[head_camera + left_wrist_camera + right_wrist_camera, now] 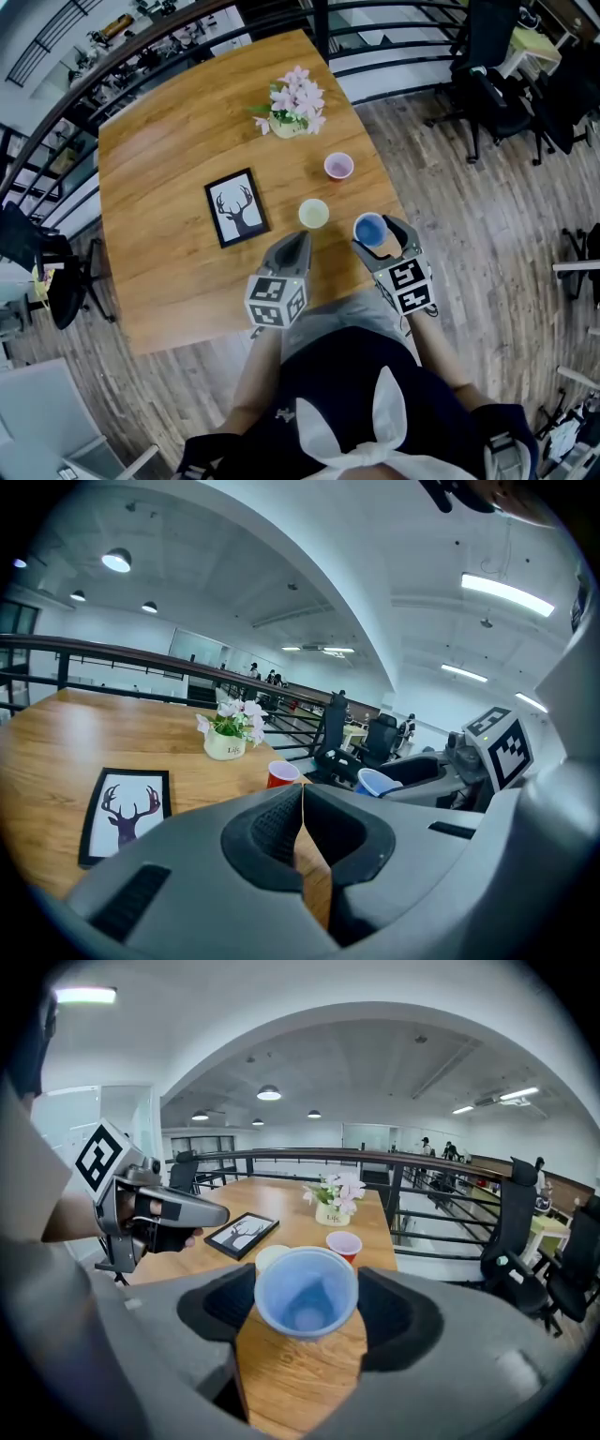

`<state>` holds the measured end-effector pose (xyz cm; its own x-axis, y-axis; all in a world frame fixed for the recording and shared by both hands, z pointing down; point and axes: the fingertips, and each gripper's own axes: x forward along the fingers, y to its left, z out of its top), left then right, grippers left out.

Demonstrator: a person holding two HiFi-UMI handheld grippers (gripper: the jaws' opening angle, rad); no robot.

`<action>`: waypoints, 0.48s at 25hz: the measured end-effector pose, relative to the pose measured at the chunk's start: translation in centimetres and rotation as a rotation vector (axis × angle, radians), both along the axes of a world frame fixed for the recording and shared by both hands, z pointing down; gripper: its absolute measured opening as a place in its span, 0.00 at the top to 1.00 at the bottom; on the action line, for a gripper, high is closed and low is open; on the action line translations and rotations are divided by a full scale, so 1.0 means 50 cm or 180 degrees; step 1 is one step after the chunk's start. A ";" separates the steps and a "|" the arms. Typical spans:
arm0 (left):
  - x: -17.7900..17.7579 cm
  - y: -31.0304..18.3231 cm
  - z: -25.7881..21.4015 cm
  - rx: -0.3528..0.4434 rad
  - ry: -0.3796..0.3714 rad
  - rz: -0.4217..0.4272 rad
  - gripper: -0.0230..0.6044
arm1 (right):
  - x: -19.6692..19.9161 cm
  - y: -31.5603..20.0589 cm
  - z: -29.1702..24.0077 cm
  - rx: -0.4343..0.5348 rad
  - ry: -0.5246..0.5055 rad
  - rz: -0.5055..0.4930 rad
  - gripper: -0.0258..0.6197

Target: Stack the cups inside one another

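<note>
Gripping noted at the right gripper (307,1307): its jaws stand wide and press on opposite sides of the blue cup (307,1290). The cup sits upright between the pads, mouth towards the camera, with bare tabletop showing beneath it. In the head view this blue cup (369,228) lies to the right of the framed stag picture (235,207), past the yellow cup (314,213), near the table's edge on the person's side. The left gripper (302,803) has its jaws pressed together with nothing between them. In the head view it sits just below the picture's lower right corner.

Remaining cups: the yellow cup stands on the table just right of the picture. The red cup (338,166) stands further right and farther from the person, well apart from the frame.

Materials and shapes:
- The blue cup is thin, translucent plastic with a round rim, tapering to a small flat base.
- The red cup is glossy red outside and pale inside, with the same tapered form.
- The gripper bodies are smooth grey moulded plastic, and the inner pads are dark and finely ribbed.
- The picture has a slim black rectangular frame around a dark stag silhouette on white.
- The table (169,141) is warm wood with a visible grain.
- A cream pot of pink flowers (291,117) stands beyond the picture.
</note>
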<state>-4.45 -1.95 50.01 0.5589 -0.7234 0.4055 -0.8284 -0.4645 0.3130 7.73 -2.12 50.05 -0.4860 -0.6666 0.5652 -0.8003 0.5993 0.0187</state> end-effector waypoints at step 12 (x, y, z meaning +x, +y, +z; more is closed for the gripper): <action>-0.033 -0.049 -0.007 0.0012 -0.0054 -0.0103 0.93 | -0.014 -0.074 -0.076 0.0295 -0.0087 -0.0042 0.44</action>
